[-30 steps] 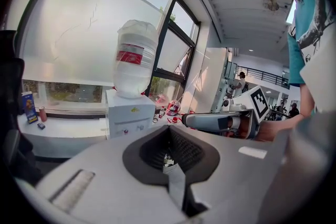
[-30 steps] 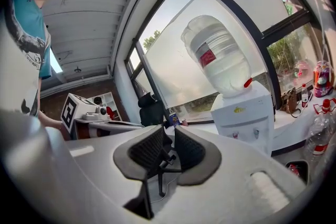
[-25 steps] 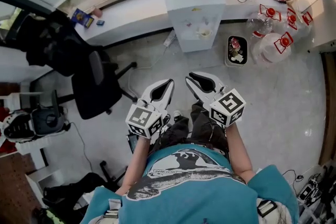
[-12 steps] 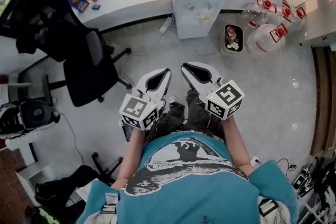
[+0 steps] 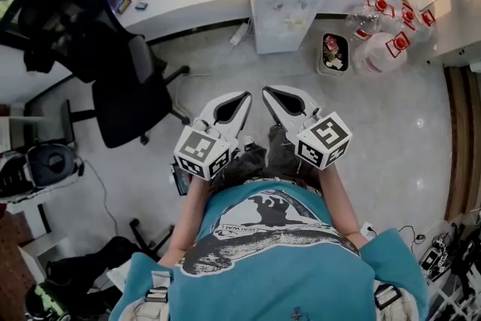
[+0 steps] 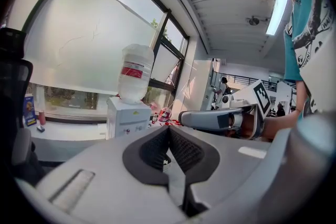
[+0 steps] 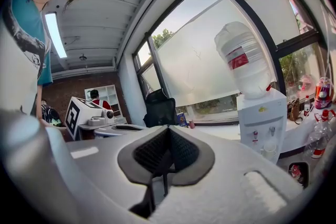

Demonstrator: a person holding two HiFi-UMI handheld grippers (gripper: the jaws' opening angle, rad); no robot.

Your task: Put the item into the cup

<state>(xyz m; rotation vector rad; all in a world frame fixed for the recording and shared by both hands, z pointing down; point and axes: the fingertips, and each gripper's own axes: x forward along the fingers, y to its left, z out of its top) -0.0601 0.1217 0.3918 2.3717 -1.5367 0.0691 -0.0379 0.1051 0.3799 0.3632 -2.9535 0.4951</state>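
Observation:
Neither a cup nor an item for it shows in any view. I hold both grippers side by side at waist height over the floor, pointing away from my body. My left gripper (image 5: pixel 242 97) is shut, its dark pads meeting at the tip (image 6: pixel 168 129) with nothing between them. My right gripper (image 5: pixel 268 92) is shut too, pads together and empty (image 7: pixel 168 129). Each gripper shows in the other's view: the right gripper (image 6: pixel 220 119) beside the left, the left gripper (image 7: pixel 113 126) beside the right.
A white water dispenser (image 5: pixel 289 0) with a big bottle (image 7: pixel 242 57) stands ahead against a long window ledge (image 5: pixel 188 0). A black office chair (image 5: pixel 128 94) stands front left. Large water bottles (image 5: pixel 383 49) and a small bin (image 5: pixel 333 55) are at the right.
The head view has swung a little, so the dispenser and chair sit higher in the picture. Both grippers keep their place in front of my body.

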